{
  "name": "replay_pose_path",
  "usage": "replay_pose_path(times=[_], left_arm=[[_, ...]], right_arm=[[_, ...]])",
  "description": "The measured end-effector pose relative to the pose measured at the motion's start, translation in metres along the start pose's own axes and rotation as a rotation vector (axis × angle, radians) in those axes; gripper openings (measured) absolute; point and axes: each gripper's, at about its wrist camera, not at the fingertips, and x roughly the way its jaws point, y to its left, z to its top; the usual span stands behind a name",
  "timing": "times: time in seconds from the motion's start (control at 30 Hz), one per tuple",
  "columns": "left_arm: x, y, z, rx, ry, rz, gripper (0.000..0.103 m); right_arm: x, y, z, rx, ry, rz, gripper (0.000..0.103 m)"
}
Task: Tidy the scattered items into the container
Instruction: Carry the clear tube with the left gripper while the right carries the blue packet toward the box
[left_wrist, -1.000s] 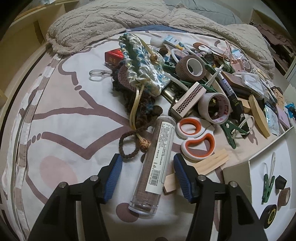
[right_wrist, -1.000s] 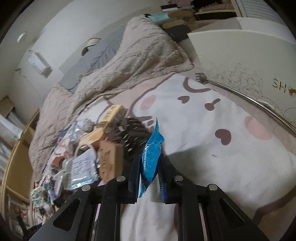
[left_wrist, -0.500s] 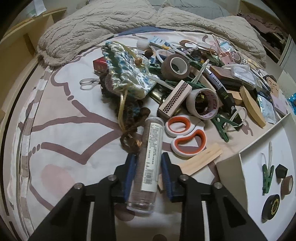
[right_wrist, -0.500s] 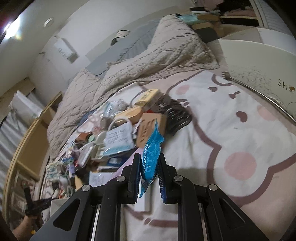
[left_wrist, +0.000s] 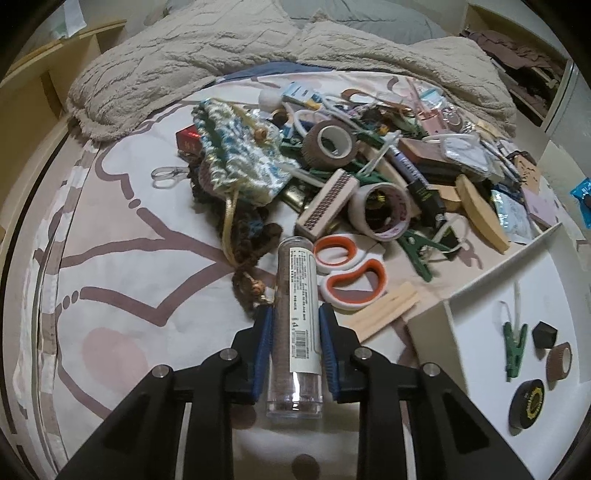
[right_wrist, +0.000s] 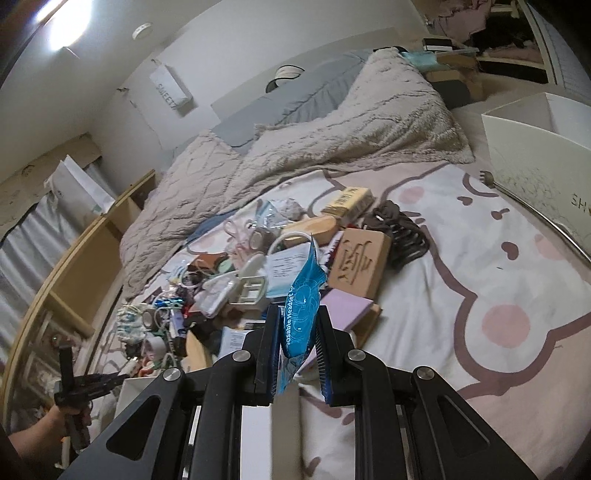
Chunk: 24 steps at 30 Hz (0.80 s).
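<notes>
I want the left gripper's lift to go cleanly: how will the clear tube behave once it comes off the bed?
The clear tube looks rigid and smooth, so it may slip between the left gripper's jaws, which have just been closing on it. It is round, so likely to roll if dropped. Gripped near its lower end, it may tilt.

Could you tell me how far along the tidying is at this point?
Early. The white box holds only a green clip, a black cube and two tape rolls. The left gripper clamps the clear tube; the right gripper holds a blue packet. The pile remains.
</notes>
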Motion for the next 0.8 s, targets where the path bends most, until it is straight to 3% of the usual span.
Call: replay_pose_path(times=[0.47, 0.8], left_arm=[[-0.031, -0.011, 0.000, -0.012, -0.064, -0.062, 0.026], [-0.059, -0.019, 0.005, -0.066, -0.096, -0.106, 0.026]], right_arm=[[-0.015, 0.026, -0.005, -0.033, -0.005, 0.060, 0.019], [-0.016, 0.049, -0.019, -0.064, 0.048, 0.107, 0.019]])
